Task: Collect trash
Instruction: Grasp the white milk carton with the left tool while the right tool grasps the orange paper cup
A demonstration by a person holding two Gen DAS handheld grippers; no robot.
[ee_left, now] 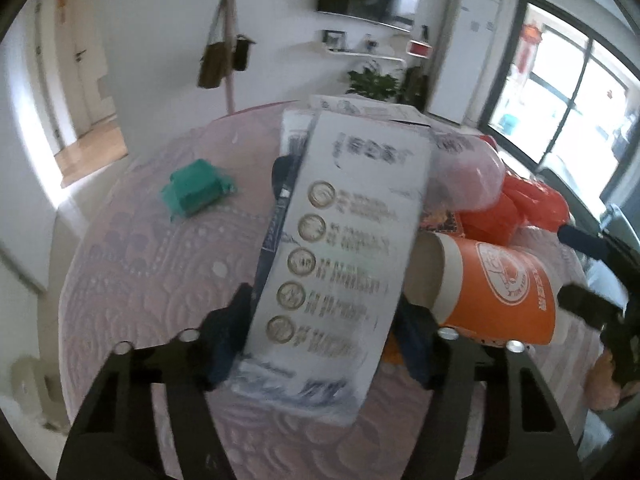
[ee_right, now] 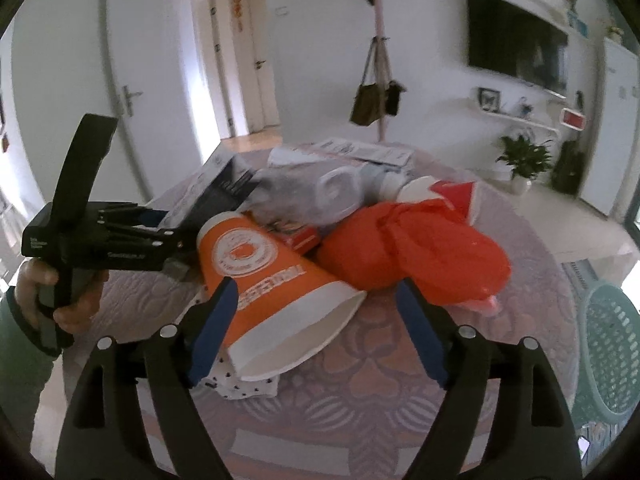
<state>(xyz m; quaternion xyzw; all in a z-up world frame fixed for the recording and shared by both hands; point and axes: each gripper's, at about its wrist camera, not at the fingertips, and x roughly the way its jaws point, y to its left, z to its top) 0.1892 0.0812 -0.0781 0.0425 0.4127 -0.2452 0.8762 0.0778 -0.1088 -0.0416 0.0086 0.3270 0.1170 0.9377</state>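
A tall white carton (ee_left: 344,248) printed with round icons stands tilted between the fingers of my left gripper (ee_left: 322,300), and both blue pads press on its sides. From the right wrist view, that left gripper (ee_right: 176,236) holds the carton (ee_right: 224,184) at the left of the trash pile. An orange paper cup (ee_right: 256,264) lies on its side with its mouth toward me. My right gripper (ee_right: 316,285) stands open around it, the right pad apart from the cup. A knotted red plastic bag (ee_right: 412,252) lies right behind the cup.
Everything lies on a round table with a pink patterned cloth (ee_right: 360,400). A clear plastic jug (ee_right: 332,192) and flat papers lie farther back. A crumpled green wrapper (ee_left: 196,192) sits alone at the left. A teal basket (ee_right: 612,344) stands on the floor at the right.
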